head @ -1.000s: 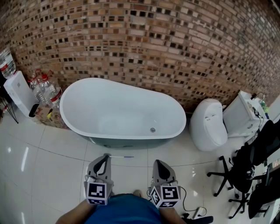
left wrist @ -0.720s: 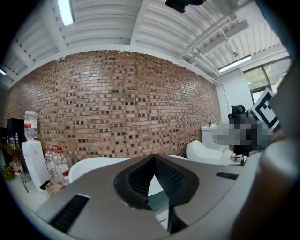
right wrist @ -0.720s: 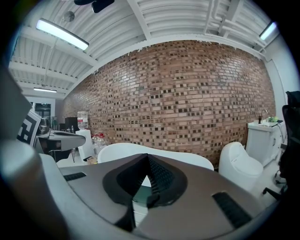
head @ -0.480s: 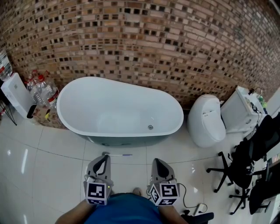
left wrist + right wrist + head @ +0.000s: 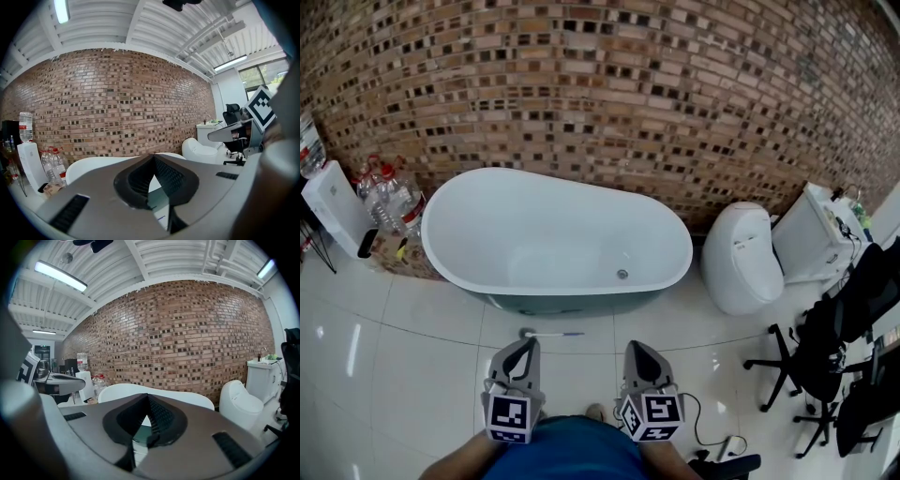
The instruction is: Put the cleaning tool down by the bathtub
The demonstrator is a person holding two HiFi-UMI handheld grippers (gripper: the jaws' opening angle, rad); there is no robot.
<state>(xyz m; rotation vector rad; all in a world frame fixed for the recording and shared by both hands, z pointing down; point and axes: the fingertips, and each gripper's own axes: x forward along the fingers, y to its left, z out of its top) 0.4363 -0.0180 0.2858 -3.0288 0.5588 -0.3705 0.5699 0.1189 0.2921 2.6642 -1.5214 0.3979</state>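
The cleaning tool (image 5: 551, 334), a thin white stick with a small head at its left end and a purple right tip, lies on the floor tiles just in front of the white bathtub (image 5: 478, 187). My left gripper (image 5: 525, 343) hangs a little nearer than the tool's head, shut and empty. To its right, my right gripper (image 5: 636, 349) is also shut with nothing in it. In the left gripper view the left gripper (image 5: 153, 157) points at the bathtub (image 5: 93, 164), jaws meeting at the tip. The right gripper (image 5: 147, 397) likewise faces the bathtub (image 5: 187, 399).
A brick wall (image 5: 600, 103) runs behind the tub. A white toilet (image 5: 745, 258) and a white cabinet (image 5: 816, 244) stand at the right, with black office chairs (image 5: 825, 366) nearer. Water bottles (image 5: 394, 197) and a white dispenser (image 5: 333, 202) stand at the left. A cable (image 5: 703, 427) lies by my right side.
The head view has shifted slightly, so the tub sits a bit further left. Both grippers and the tool on the floor have kept their places.
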